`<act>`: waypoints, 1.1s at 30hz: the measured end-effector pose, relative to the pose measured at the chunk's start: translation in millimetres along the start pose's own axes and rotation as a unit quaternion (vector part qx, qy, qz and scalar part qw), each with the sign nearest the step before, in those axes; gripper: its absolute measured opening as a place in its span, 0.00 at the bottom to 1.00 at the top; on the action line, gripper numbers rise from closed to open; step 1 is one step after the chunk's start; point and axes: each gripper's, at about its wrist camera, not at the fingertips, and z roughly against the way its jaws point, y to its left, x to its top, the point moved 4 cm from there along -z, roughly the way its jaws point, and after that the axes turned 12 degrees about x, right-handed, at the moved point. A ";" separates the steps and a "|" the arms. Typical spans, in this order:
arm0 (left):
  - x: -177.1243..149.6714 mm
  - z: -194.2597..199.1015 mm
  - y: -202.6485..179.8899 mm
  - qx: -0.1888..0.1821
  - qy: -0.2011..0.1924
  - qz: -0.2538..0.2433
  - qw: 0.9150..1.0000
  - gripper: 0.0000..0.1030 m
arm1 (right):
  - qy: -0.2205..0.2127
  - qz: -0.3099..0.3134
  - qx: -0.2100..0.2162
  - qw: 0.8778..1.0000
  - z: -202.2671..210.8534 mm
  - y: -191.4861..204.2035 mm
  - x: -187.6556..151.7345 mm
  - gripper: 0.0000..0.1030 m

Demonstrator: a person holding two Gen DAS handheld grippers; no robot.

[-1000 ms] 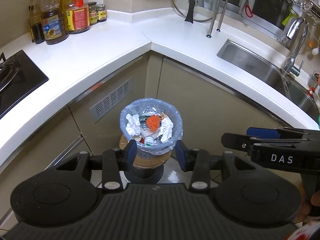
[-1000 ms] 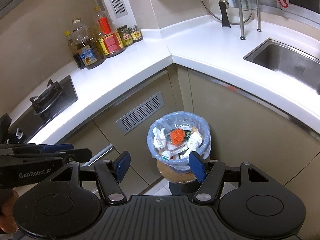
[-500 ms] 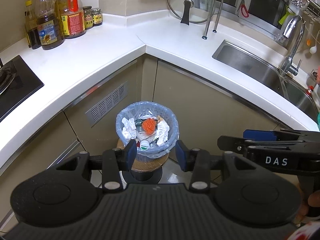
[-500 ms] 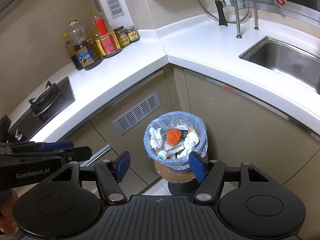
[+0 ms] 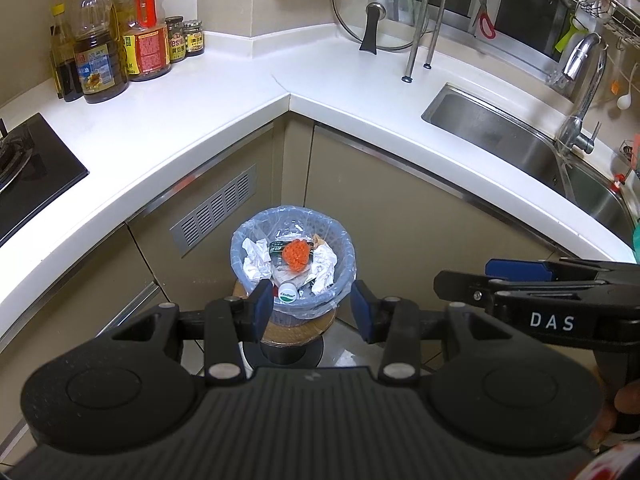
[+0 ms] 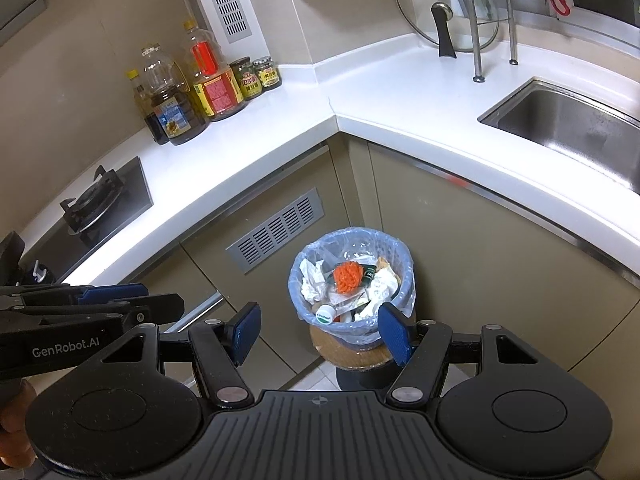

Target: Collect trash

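bottles (image 5: 108,52) crowd my far left counter corner. left gripper (image 5: 310,308) hangs partly open, holding nothing. below both, on a round stool by the corner cabinet, sits the bin (image 5: 294,262) (crumpled paper, orange net inside). right gripper (image 6: 318,332) gapes wider, empty too. sink (image 5: 520,140) far right.

Left gripper (image 5: 310,307) and right gripper (image 6: 320,330) side by side, both angled downward, jaws apart and empty; right gripper's gap wider.
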 end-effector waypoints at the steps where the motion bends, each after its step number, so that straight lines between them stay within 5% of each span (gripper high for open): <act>1: -0.1 0.3 -0.2 0.000 0.000 0.000 1.000 0.38 | 0.000 0.000 0.000 1.000 0.1 -0.2 0.1 0.63; 33: 0.3 3.0 -0.1 -0.005 -0.003 -0.002 1.000 0.38 | -0.002 0.000 0.000 1.000 4.9 -1.8 1.0 0.63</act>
